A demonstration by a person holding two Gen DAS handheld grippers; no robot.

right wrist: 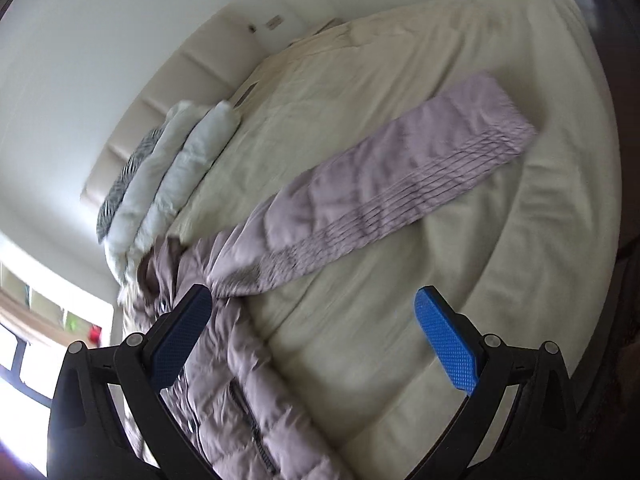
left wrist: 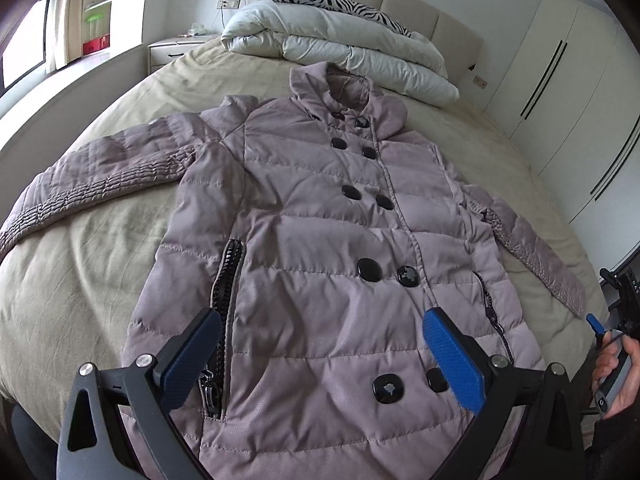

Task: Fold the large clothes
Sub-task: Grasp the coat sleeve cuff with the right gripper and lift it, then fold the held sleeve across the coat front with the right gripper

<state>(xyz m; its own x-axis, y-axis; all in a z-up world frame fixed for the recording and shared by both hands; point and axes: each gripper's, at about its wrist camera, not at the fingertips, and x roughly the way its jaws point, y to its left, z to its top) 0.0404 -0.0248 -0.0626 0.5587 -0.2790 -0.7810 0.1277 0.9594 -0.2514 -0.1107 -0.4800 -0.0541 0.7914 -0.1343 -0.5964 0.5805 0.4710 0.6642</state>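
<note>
A mauve quilted coat (left wrist: 320, 240) with black buttons lies front up, spread flat on the beige bed (left wrist: 100, 280), collar toward the headboard. Its left sleeve (left wrist: 92, 176) stretches out to the left; its right sleeve (left wrist: 532, 252) lies along the body. My left gripper (left wrist: 320, 356) is open, hovering above the coat's hem. My right gripper (right wrist: 312, 340) is open and empty above the bed beside the coat's side (right wrist: 240, 380); the view is blurred. The right sleeve (right wrist: 400, 176) extends away across the sheet. The right gripper also shows at the left wrist view's right edge (left wrist: 596, 328).
A folded white duvet (left wrist: 340, 52) and a zebra-print pillow (left wrist: 340, 0) lie at the headboard. A nightstand (left wrist: 176, 48) stands at the back left. White wardrobe doors (left wrist: 560, 80) line the right wall. The bed edge (right wrist: 560, 240) curves at the right.
</note>
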